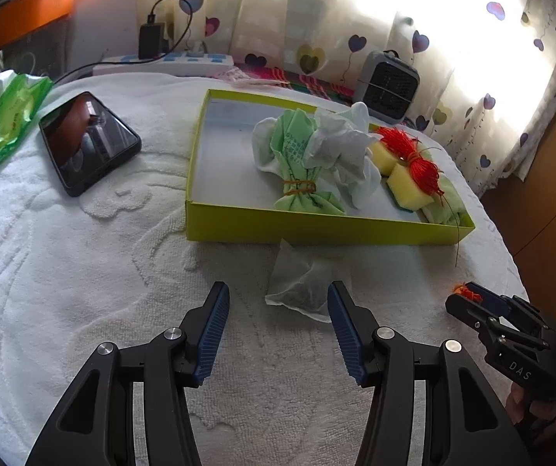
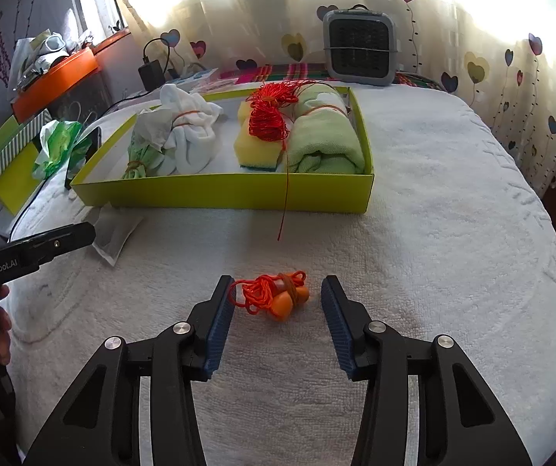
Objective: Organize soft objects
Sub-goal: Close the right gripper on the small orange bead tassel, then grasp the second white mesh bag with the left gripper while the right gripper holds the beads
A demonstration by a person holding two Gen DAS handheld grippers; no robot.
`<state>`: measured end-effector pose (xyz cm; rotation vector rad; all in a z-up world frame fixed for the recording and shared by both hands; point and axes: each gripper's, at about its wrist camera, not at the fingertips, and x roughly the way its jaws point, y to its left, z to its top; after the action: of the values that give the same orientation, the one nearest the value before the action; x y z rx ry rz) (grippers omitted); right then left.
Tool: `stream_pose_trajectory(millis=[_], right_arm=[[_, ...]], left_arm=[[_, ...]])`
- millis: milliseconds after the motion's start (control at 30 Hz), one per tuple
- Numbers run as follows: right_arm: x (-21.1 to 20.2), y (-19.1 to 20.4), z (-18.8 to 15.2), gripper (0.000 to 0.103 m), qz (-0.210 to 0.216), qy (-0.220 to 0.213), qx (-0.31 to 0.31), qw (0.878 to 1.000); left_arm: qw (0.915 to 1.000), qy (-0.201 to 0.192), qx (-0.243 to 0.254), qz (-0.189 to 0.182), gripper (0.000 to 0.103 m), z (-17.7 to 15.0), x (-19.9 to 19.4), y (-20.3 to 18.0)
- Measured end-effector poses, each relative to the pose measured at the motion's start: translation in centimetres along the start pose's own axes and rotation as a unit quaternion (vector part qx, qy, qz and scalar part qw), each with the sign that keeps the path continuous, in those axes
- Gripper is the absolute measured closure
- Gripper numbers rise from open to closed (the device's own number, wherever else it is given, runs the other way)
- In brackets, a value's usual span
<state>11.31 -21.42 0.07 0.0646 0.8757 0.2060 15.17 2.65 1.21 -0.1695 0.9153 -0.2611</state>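
We see a white terry towel (image 2: 433,233) with a raised woven pattern spread over the whole surface we work on, soft and nubby. On it sits a shallow lime-green cardboard box (image 2: 223,190), rectangular, with a pale inside.

The box holds, from its right end in the right wrist view, a rolled light-green towel (image 2: 328,143) bound with a rubber band, then two yellow sponge blocks (image 2: 256,147) lying side by side, one with a dark scouring layer underneath. A skein of red thread (image 2: 268,116) lies across the sponges, and one loose strand trails over the box wall onto the towel. Next comes a crumpled white cloth bundle (image 2: 188,136), and beside it a green printed cloth (image 1: 297,155) tied with an orange band.

Outside the box, a flat translucent sachet (image 1: 301,287) with dark contents lies just before the box's near wall, between the fingers of our left claw (image 1: 278,330), which stands wide and touches nothing.

Smallest are the orange foam earplugs (image 2: 281,299) on a tangled orange cord, resting on the towel between the fingers of our right claw (image 2: 278,326). Its blue ribbed pads stand apart from the plugs, though the cord lies against the left pad (image 2: 221,326).
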Motion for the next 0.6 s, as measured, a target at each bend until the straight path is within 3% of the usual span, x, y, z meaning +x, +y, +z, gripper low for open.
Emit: stream_pose_trajectory(millis=[167, 600], right_arm=[[-0.1, 0.0, -0.1, 0.072, 0.004, -0.001, -0.001, 1.0], [-0.3, 0.0, -0.1, 0.073, 0.018, -0.004, -0.005, 1.0]], left_arm=[[0.9999, 0.006, 0.009, 0.002, 0.051, 0.1, 0.4, -0.7], [0.9996, 0.008, 0.019, 0.02, 0.051, 0.8, 1.6, -1.6]])
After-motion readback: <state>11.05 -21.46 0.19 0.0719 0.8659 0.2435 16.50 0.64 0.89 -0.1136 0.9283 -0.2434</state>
